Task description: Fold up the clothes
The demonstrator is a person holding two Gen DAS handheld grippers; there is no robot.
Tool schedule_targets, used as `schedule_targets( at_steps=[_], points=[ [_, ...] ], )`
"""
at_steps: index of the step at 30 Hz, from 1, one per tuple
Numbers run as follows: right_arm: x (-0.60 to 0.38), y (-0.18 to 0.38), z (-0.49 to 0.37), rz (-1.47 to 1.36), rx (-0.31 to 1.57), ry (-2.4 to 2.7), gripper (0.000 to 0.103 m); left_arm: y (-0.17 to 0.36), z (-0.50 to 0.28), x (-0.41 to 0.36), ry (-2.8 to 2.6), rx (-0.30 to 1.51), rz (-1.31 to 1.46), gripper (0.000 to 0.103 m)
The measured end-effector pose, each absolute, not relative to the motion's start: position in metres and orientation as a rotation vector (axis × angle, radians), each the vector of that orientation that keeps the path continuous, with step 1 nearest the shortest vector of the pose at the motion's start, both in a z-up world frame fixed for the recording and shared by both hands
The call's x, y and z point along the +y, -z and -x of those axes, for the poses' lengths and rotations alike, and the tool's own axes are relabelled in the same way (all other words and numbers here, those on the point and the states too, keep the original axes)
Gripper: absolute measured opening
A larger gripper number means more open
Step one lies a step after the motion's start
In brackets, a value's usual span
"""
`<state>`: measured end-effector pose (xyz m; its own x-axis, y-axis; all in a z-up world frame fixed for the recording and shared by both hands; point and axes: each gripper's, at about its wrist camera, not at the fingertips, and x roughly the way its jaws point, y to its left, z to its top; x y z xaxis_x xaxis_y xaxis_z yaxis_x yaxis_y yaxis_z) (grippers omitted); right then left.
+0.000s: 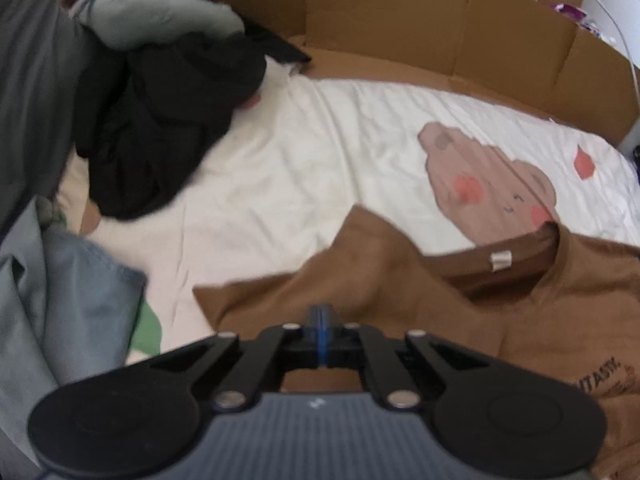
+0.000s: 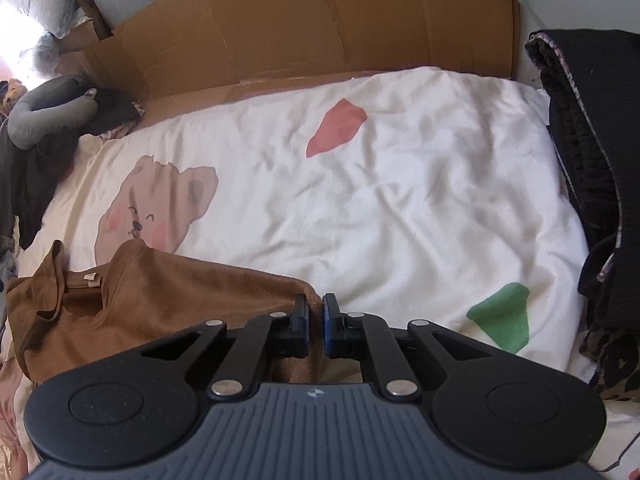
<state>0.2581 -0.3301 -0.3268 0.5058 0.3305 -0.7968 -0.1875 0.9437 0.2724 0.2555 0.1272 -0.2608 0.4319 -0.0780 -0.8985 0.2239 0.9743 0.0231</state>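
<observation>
A brown T-shirt (image 1: pixel 520 320) lies on a white bedsheet (image 1: pixel 320 160), its collar and small label facing up. In the left wrist view my left gripper (image 1: pixel 320 314) is shut, its blue pads pressed together with brown cloth bunched up around the tips near the shirt's left shoulder. The right wrist view shows the same T-shirt (image 2: pixel 160 300) at the lower left. There my right gripper (image 2: pixel 316 308) is shut on the shirt's right edge, with a thin fold of brown fabric between the pads.
A black clothes pile (image 1: pixel 168 120), a grey garment (image 1: pixel 152 12) and a blue denim garment (image 1: pixel 60 300) crowd the left side. Cardboard (image 2: pixel 320 20) walls the far edge. A black garment (image 2: pixel 592 160) lies on the right, and a grey neck pillow (image 2: pixel 48 116) at the far left.
</observation>
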Motion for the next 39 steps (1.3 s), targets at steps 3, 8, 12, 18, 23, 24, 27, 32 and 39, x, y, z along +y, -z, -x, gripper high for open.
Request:
schedule_targets(
  at_steps=[3, 8, 12, 18, 23, 24, 27, 32, 39],
  points=[
    [-0.336, 0.318, -0.257, -0.145, 0.971, -0.277, 0.004, 0.266, -0.260, 0.113, 0.209, 1.109, -0.158, 0.012],
    [-0.355, 0.306, -0.258, -0.148, 0.954, -0.216, 0.004, 0.269, -0.272, 0.076, 0.255, 1.031, -0.229, 0.066],
    [-0.372, 0.303, -0.260, -0.175, 0.957, -0.179, 0.004, 0.271, -0.288, 0.051, 0.283, 0.982, -0.278, 0.073],
    [-0.371, 0.310, -0.252, -0.180, 0.979, -0.189, 0.004, 0.293, -0.300, 0.010, 0.355, 1.003, -0.315, 0.076],
    [-0.371, 0.317, -0.249, -0.195, 0.995, -0.198, 0.004, 0.314, -0.304, 0.003, 0.333, 1.000, -0.372, 0.019],
    [-0.371, 0.318, -0.249, -0.196, 0.997, -0.198, 0.004, 0.315, -0.306, 0.005, 0.327, 1.016, -0.370, 0.005],
    [-0.372, 0.320, -0.248, -0.198, 1.002, -0.202, 0.004, 0.307, -0.301, 0.017, 0.354, 0.999, -0.348, 0.004],
    [-0.374, 0.323, -0.247, -0.199, 1.007, -0.205, 0.005, 0.274, -0.282, 0.034, 0.348, 0.930, -0.384, 0.004],
    [-0.376, 0.323, -0.247, -0.197, 1.006, -0.210, 0.005, 0.253, -0.260, 0.093, 0.236, 0.984, -0.352, 0.003]
  ],
)
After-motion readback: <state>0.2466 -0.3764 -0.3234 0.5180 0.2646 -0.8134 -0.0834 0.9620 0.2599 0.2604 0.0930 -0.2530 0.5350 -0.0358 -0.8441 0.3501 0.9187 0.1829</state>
